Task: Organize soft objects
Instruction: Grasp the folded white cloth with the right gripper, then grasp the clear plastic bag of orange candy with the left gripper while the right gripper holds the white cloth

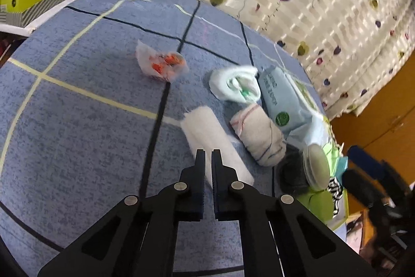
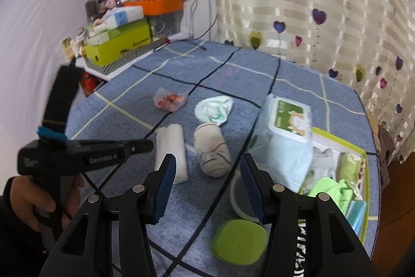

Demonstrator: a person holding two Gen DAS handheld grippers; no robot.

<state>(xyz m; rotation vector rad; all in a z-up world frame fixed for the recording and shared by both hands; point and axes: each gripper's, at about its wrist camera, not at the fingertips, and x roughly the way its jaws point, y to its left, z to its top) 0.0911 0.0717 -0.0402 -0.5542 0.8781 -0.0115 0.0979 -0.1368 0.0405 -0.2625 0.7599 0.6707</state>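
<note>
On the blue checked cloth (image 1: 77, 121) lie a white fluffy roll (image 1: 215, 142) (image 2: 171, 152), a beige roll with red and blue stripes (image 1: 259, 136) (image 2: 212, 149), a crumpled white-and-green cloth (image 1: 236, 85) (image 2: 214, 108) and a small clear bag of orange pieces (image 1: 162, 64) (image 2: 170, 99). My left gripper (image 1: 208, 155) (image 2: 149, 146) is shut with nothing in it, just above the near end of the white roll. A hand (image 2: 39, 201) holds it. My right gripper (image 2: 207, 157) stands open in front of the beige roll, apart from it.
A pale blue wipes pack (image 1: 280, 100) (image 2: 285, 136) leans at the right against a yellow-green box (image 2: 337, 139) of soft things. A round container (image 2: 240, 201) (image 1: 315, 165) and a green lid (image 2: 240, 243) lie near me. Boxes (image 2: 119, 43) crowd the far left; a curtain (image 2: 311, 4) hangs behind.
</note>
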